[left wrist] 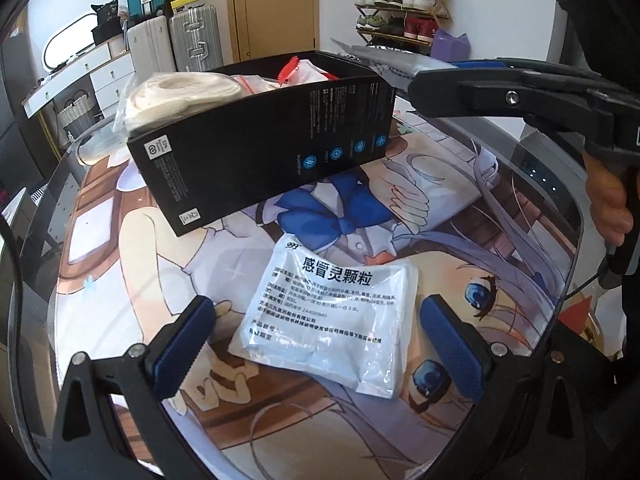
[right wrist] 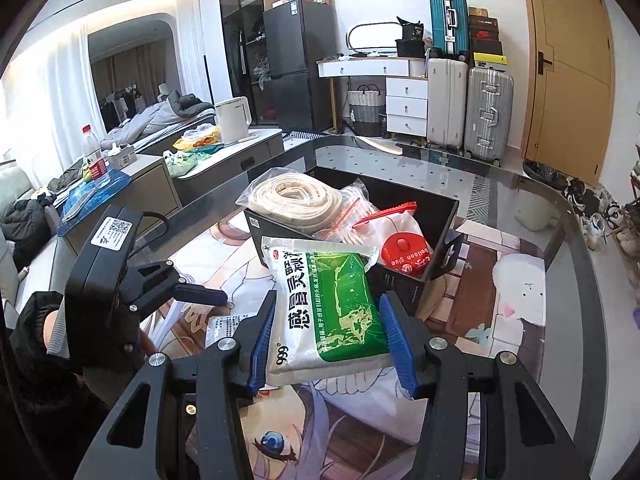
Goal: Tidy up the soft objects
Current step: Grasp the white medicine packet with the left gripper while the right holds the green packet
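Left wrist view: a soft white packet [left wrist: 330,312] lies flat on the printed mat [left wrist: 460,216], between the wide-open jaws of the left gripper [left wrist: 320,340], which do not touch it.

The packet looks light, limp and slick (a plastic sachet of granules, by its print), so it will likely sag and slide; a pinch across its narrow middle seems a better hold than a corner. In the right wrist view the right gripper [right wrist: 326,340] is clamped on a second, green-faced packet [right wrist: 324,312], held in the air just before the black box [right wrist: 416,288]. That box already holds a bagged coil of cord [right wrist: 296,200] and a bag with a red disc [right wrist: 404,252], so free room is towards its far end. The box's near wall and the right gripper stand between the left packet and that space.
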`<state>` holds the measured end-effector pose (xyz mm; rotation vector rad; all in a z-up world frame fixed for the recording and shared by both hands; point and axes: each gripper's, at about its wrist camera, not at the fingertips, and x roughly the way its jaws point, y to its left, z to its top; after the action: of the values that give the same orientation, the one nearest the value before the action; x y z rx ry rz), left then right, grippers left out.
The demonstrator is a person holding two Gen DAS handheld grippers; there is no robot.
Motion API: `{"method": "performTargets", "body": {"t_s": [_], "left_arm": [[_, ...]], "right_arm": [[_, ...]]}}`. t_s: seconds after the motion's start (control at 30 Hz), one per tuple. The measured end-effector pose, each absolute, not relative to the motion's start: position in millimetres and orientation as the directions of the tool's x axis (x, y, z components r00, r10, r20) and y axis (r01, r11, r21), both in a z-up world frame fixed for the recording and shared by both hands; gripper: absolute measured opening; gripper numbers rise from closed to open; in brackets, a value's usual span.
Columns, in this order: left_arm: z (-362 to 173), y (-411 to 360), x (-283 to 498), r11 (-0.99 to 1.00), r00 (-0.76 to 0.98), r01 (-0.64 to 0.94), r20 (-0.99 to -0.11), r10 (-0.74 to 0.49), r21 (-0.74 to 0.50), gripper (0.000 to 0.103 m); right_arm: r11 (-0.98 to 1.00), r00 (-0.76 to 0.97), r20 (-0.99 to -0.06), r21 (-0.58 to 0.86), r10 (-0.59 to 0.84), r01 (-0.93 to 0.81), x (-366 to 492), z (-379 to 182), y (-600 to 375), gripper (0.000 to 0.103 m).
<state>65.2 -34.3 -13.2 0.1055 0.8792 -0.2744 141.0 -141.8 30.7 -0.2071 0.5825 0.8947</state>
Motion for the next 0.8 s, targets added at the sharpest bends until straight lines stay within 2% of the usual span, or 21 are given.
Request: {"method": "performTargets", "body": {"t_s": [0.17, 0.27, 0.5, 0.8], "left_arm": [[-9.5, -29.3, 65.2, 0.961, 0.626, 0.277, -0.755, -0.198, -0.022, 0.070], [-8.7, -27.7, 64.3, 0.962, 0.629, 0.272, -0.753, -0.194, -0.021, 0.061], [-0.4, -25.0, 60.8, 0.956, 0.633, 0.291, -0.740, -0.230, -0.048, 0.058], [33.0, -5.7, 47.8, 0.953, 0.703, 0.284, -0.655, -0.279, -0.101, 0.058]], "right_arm": [[0.618, 0.486, -0.555, 0.065, 0.675, -0.783, 140.4, 32.2, -143.0, 0.051], [0.619, 0.487, -0.554, 0.066, 0.675, -0.783, 140.3, 32.3, -142.9, 0.051], [0.630, 0.498, -0.548, 0.070, 0.672, -0.773, 140.8, 36.0, -146.8, 0.051], [0.653, 0.524, -0.524, 0.085, 0.671, -0.753, 142.7, 42.7, -153.5, 0.051]]}}
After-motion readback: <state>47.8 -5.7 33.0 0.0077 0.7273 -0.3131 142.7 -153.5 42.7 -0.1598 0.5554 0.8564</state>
